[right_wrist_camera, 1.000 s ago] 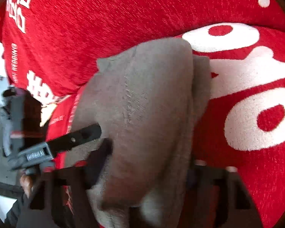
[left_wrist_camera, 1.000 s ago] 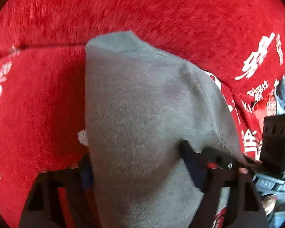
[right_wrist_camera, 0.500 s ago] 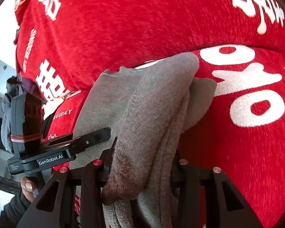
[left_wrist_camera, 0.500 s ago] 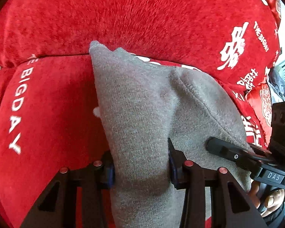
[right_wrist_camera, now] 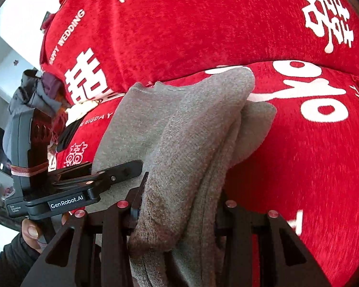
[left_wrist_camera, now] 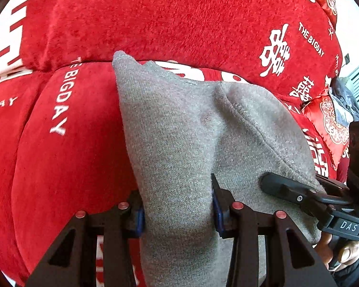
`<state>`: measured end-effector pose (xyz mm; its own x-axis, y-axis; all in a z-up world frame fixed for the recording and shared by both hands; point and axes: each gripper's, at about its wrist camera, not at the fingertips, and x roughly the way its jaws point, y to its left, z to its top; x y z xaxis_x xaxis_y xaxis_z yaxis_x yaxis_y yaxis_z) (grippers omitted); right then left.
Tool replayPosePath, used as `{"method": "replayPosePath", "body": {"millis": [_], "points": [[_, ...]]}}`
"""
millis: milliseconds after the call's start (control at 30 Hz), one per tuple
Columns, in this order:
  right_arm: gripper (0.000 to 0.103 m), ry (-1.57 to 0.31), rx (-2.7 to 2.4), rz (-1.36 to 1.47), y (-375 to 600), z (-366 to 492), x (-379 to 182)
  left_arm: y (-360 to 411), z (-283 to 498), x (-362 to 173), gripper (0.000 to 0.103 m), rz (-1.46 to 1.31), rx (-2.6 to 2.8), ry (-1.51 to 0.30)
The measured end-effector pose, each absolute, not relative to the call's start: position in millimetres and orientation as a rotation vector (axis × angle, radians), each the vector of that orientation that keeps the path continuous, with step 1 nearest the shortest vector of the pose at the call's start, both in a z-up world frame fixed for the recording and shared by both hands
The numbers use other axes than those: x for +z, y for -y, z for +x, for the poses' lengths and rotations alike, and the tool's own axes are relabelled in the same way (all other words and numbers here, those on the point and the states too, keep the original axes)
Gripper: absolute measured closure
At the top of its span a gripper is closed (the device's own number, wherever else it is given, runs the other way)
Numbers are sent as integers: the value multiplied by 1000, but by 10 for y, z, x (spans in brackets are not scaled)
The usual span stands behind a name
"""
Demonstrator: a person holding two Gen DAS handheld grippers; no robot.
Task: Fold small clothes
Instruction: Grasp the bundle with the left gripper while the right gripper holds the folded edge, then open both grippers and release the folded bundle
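A small grey knit garment (left_wrist_camera: pixel 179 134) lies folded over on a red sofa seat, its far corner touching the backrest seam. My left gripper (left_wrist_camera: pixel 178 205) is shut on the garment's near left part, cloth bunched between its jaws. My right gripper (right_wrist_camera: pixel 177 205) is shut on the garment's (right_wrist_camera: pixel 198 129) near right part, where several layers stack up. Each gripper shows in the other's view: the right one (left_wrist_camera: pixel 299 193) at the garment's right edge, the left one (right_wrist_camera: pixel 103 179) at its left edge.
The red sofa cover (left_wrist_camera: pixel 67 167) with white lettering fills both views, its backrest (right_wrist_camera: pixel 203 31) just behind the garment. A red patterned cushion (left_wrist_camera: pixel 332 119) and dark clothes (left_wrist_camera: pixel 344 102) lie far right. More clothes (right_wrist_camera: pixel 38 93) sit at the sofa's left end.
Both grippers have pulled back toward me with the garment, so more sofa and backrest show. The garment lies lower and flatter against the seat.
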<state>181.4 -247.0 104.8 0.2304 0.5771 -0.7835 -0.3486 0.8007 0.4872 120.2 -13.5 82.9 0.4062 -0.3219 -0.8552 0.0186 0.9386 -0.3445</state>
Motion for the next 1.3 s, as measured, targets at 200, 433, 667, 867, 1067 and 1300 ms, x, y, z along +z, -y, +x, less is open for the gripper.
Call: {"method": "replayPosePath", "body": {"millis": [200, 433, 667, 867, 1067, 1300], "points": [[61, -1171, 642, 201, 2338, 1470, 1097, 67, 838, 851, 59, -283, -210, -1132], [61, -1186, 644, 162, 2185, 1137, 1003, -68, 529, 683, 59, -285, -192, -1147], [58, -1207, 626, 112, 2061, 1023, 636, -199, 417, 362, 51, -313, -164, -1167], [37, -1276, 547, 183, 2320, 1128, 471, -379, 333, 332, 28, -343, -126, -1170], [34, -1143, 564, 80, 2418, 1039, 940, -672, 211, 710, 28, -354, -80, -1075], [29, -1057, 757, -115, 1937, 1206, 1205, -673, 736, 671, 28, -146, 96, -1125]]}}
